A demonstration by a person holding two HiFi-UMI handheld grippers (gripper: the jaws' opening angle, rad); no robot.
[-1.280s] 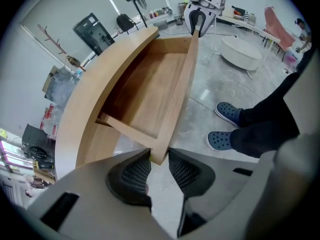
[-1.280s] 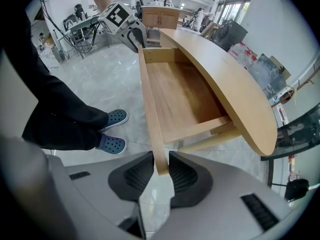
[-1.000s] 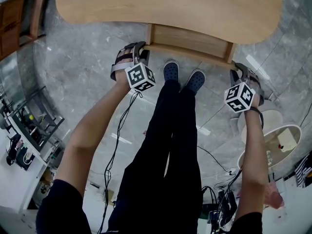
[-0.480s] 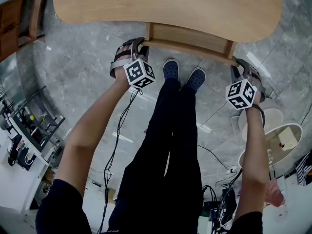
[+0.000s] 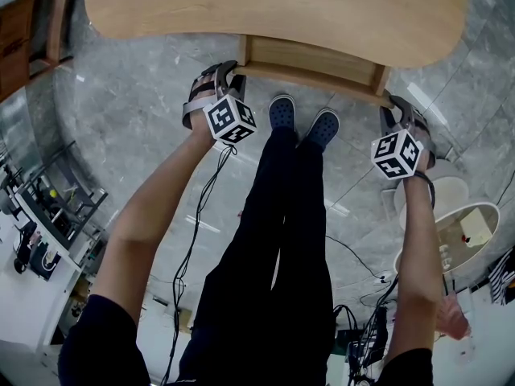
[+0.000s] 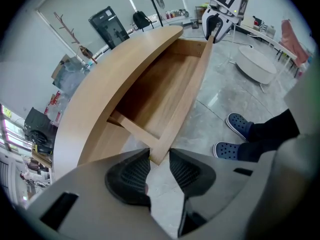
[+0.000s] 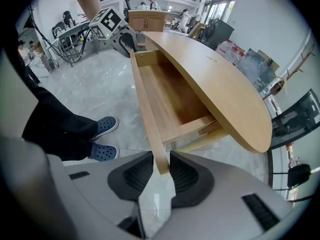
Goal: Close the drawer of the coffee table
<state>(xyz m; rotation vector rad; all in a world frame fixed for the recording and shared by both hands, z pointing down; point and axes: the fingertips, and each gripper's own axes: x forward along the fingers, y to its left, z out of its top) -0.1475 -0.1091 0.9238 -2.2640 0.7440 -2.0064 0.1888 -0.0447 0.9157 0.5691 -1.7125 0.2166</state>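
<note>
Drawer (image 5: 314, 61) stands pulled out toward the person from under the oval wooden tabletop (image 5: 273, 10) of the coffee table. Its far part is still tucked beneath the top. Its near front panel hangs over the grey marble floor (image 5: 129, 111). Inside, only the pale wooden bottom and side walls show, end to end in both gripper views.

The left gripper (image 5: 225, 79) is at the left corner of the front panel and points steeply down. In the left gripper view that corner sits wedged between the tips of its fingers (image 6: 127, 176), which are clenched on it rather than spread wide. The right gripper (image 5: 400, 112) is at the right end of the same panel, also pointing steeply down. In the right gripper view the panel's end runs straight down between its fingers (image 7: 187, 174), with a ribbed pad close against each face, grasping the board.

The person's two blue perforated shoes (image 5: 302, 123) stand on the floor just near of the drawer, between the grippers. A black cable (image 5: 193, 223) trails down from the left gripper. On the right, well apart from the drawer, is a white round side table (image 5: 483, 215) holding a small pale item. A dark wire rack (image 5: 56, 199) with small things on it stands at the left.
</note>
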